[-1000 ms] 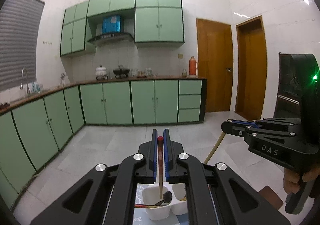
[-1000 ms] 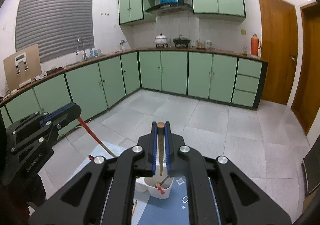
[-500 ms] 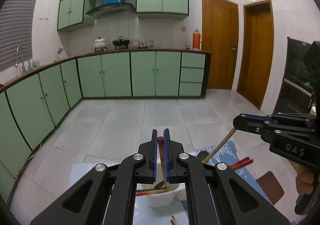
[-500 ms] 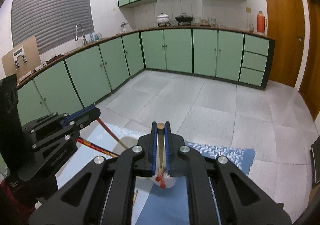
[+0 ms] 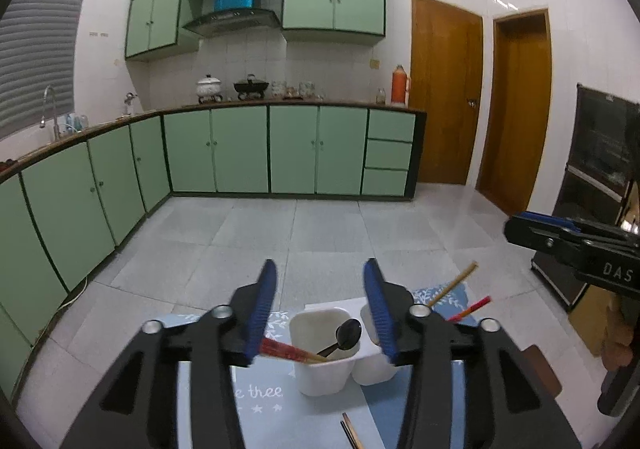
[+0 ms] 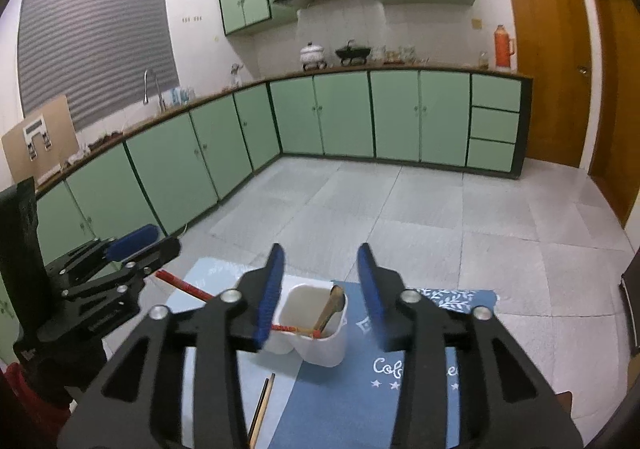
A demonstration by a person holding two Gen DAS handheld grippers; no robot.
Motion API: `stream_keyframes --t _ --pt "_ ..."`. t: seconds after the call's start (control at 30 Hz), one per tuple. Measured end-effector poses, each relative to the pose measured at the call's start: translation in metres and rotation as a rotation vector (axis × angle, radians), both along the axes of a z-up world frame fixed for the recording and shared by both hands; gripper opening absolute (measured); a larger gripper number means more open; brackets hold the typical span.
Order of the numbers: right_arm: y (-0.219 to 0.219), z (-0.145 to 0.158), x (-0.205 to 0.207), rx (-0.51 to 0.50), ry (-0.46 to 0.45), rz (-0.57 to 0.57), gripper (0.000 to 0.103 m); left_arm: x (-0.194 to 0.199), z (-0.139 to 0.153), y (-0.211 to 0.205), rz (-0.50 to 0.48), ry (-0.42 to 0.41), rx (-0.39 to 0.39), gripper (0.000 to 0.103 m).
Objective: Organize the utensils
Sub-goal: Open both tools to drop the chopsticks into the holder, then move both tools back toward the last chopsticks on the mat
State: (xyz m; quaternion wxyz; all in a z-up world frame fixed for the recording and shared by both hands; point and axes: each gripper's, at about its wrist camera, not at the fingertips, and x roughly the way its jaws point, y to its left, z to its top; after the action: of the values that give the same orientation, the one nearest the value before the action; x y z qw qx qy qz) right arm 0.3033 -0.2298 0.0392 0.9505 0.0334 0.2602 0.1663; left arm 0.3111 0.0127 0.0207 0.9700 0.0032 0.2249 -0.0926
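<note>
My left gripper hangs over a white double cup holder; its jaws are opening and nothing is between them. In the near cup stand a black spoon and a red chopstick that leans out to the left. A tan stick and a red chopstick poke out on the right. My right gripper is also opening with nothing between its pads, above the holder, where a tan wooden utensil leans. Each gripper shows at the edge of the other's view.
The holder stands on a blue and white mat on a table. Loose chopsticks lie on the mat near me, also the loose chopsticks. Beyond the table are a tiled floor, green cabinets and wooden doors.
Both grippers were shut on upright sticks and now stand open. The sticks have dropped into the holder. Both grippers have sunk closer to the table.
</note>
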Motion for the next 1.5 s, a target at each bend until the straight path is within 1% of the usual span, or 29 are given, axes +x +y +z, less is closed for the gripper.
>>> stream_keyframes --t 0.03,0.1,0.17,0.2,0.23,0.27,0.33,0.4,0.47,0.67,0.9,1.1,1.3,1.5 --pt "-0.003 0.0 -0.007 0.006 -0.009 -0.008 0.052 -0.008 0.002 0.003 0.008 -0.008 -0.009 0.056" --pt "-0.012 -0.001 -0.023 0.026 -0.025 -0.022 0.06 -0.026 0.004 0.009 0.023 -0.022 -0.018 0.062" --pt "-0.019 -0.004 -0.04 0.039 -0.035 -0.033 0.072 -0.037 0.003 0.011 0.027 -0.026 -0.018 0.065" --pt "-0.021 -0.006 -0.048 0.04 -0.042 -0.042 0.075 -0.046 0.001 0.012 0.028 -0.022 -0.017 0.067" --pt "-0.023 -0.009 -0.058 0.04 -0.05 -0.052 0.081 -0.055 -0.003 0.013 0.025 -0.017 -0.018 0.071" --pt "-0.025 -0.013 -0.068 0.041 -0.056 -0.06 0.086 -0.06 -0.005 0.013 0.023 -0.014 -0.019 0.072" --pt "-0.028 -0.022 -0.086 0.046 -0.062 -0.073 0.09 -0.075 -0.014 0.014 0.021 -0.006 -0.009 0.074" --pt "-0.03 -0.031 -0.098 0.053 -0.053 -0.073 0.091 -0.091 -0.026 0.015 0.022 0.013 -0.005 0.077" --pt "-0.031 -0.044 -0.112 0.06 -0.035 -0.077 0.093 -0.104 -0.04 0.014 0.024 0.036 -0.003 0.078" --pt "-0.023 -0.081 -0.143 0.014 -0.006 -0.085 0.094 -0.135 -0.081 0.015 0.041 0.117 -0.004 0.08" --pt "-0.007 -0.127 -0.171 -0.019 0.068 -0.074 0.094 -0.152 -0.13 0.017 0.049 0.244 0.009 0.08" --pt "0.004 -0.164 -0.185 -0.053 0.141 -0.049 0.094 -0.167 -0.164 0.017 0.051 0.304 0.053 0.08" --pt "0.006 -0.185 -0.194 -0.04 0.204 -0.057 0.094 -0.18 -0.186 0.01 0.027 0.353 0.072 0.08" --pt "-0.012 -0.184 -0.199 -0.029 0.203 -0.108 0.093 -0.192 -0.2 -0.011 -0.029 0.387 0.032 0.08"
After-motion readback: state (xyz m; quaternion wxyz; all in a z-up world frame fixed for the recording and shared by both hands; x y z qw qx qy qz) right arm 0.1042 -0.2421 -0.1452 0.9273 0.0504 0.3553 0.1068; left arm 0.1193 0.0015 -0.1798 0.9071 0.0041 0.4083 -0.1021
